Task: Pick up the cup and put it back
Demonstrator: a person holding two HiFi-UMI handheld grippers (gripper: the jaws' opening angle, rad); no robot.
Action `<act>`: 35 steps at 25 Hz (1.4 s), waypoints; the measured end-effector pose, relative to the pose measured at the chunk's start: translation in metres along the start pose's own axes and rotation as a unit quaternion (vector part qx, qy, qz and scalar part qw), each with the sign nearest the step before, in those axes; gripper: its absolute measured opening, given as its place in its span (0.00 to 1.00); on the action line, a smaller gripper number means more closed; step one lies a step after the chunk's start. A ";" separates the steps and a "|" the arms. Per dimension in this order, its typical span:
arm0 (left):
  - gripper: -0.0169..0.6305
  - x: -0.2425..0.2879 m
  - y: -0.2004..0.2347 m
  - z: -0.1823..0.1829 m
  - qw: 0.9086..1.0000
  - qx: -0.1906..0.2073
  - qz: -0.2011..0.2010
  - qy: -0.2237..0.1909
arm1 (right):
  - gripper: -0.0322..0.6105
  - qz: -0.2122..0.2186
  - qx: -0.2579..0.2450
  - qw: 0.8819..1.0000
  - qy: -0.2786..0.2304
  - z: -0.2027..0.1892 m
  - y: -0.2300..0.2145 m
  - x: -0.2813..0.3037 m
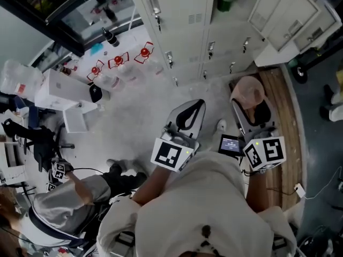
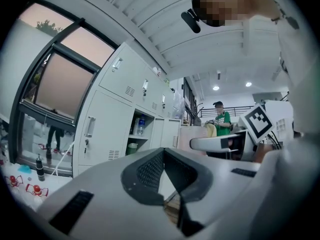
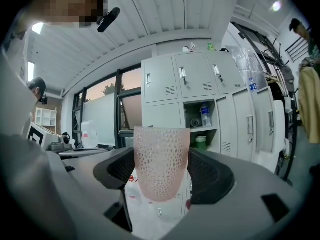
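— Cup point(image 3: 161, 159) lifted yet?
— Yes: the right gripper point(image 3: 162, 181) pinches it aloft, facing the lockers point(image 3: 165, 89). The left gripper point(image 2: 165, 176) is pressed together on nothing (idle). Putting it back remains, I'd judge.

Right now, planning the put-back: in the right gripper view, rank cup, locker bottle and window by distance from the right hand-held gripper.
1. cup, held by the right hand-held gripper.
2. bottle, ahead in the open locker.
3. window, far left, farther back.
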State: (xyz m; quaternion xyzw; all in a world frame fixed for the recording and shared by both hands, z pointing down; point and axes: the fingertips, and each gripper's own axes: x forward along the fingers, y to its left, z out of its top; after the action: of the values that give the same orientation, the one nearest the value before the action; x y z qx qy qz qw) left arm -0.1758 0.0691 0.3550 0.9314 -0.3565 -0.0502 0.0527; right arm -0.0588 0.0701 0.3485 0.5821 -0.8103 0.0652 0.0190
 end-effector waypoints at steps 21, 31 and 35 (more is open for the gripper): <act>0.04 0.035 -0.062 0.002 1.000 -0.006 0.017 -0.013 | 0.58 0.013 0.003 1.000 -0.001 0.002 -0.060 -0.053; 0.04 0.077 -0.093 0.000 0.999 0.011 0.050 -0.003 | 0.58 0.039 0.020 0.999 -0.007 0.005 -0.115 -0.059; 0.04 0.093 -0.108 -0.001 0.998 0.023 0.062 -0.004 | 0.58 0.049 0.020 0.999 -0.011 0.006 -0.140 -0.066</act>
State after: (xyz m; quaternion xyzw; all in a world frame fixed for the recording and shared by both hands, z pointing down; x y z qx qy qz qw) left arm -0.0355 0.0868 0.3359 0.9083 -0.4149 -0.0429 0.0332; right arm 0.0947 0.0875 0.3476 0.5430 -0.8363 0.0753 -0.0049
